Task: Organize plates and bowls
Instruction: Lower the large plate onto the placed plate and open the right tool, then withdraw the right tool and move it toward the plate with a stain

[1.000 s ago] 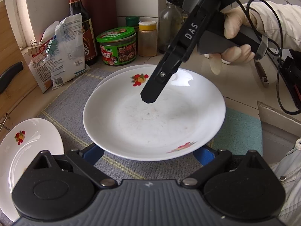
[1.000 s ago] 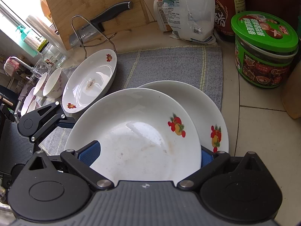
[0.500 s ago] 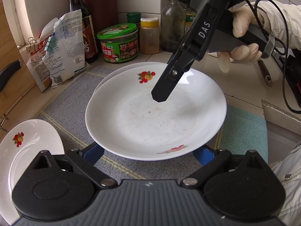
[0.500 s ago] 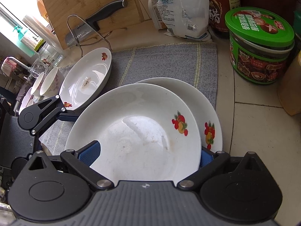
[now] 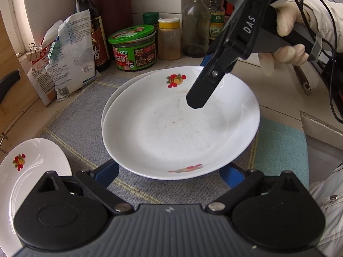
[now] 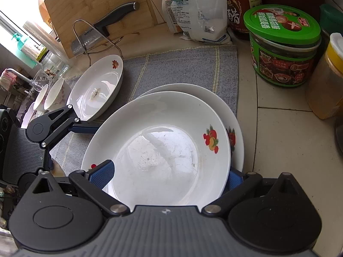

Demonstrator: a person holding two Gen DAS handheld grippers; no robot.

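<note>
Kitchen counter [image 6: 289, 150], tiled, with a grey mat [image 5: 81, 115] over its middle. The right gripper [image 6: 167, 175], in a gloved hand [image 5: 289, 27], pinches the top plate [image 5: 171, 132] by its rim, one finger over the inside and the other behind the edge. The left gripper [image 5: 169, 176] is spread wide, its blue pads low at either side of that plate's near rim; whether they touch it I cannot tell.

Over the last second the top plate has slid further across the lower plate [image 6: 193, 88], so only a crescent of the lower one shows and the two fruit prints sit almost side by side. To my eye the stacking step is nearly done: a little more centring, then lowering and letting go.

A third plate [image 5: 36, 171] lies apart on the mat's left edge, seemingly next for the pile, with small bowls [image 6: 51, 94] beyond it. Behind stand a green-lidded jar [image 5: 134, 47], a clipped bag [image 5: 72, 49], bottles, and a knife [image 6: 107, 25] against a wooden board [image 6: 92, 2].
</note>
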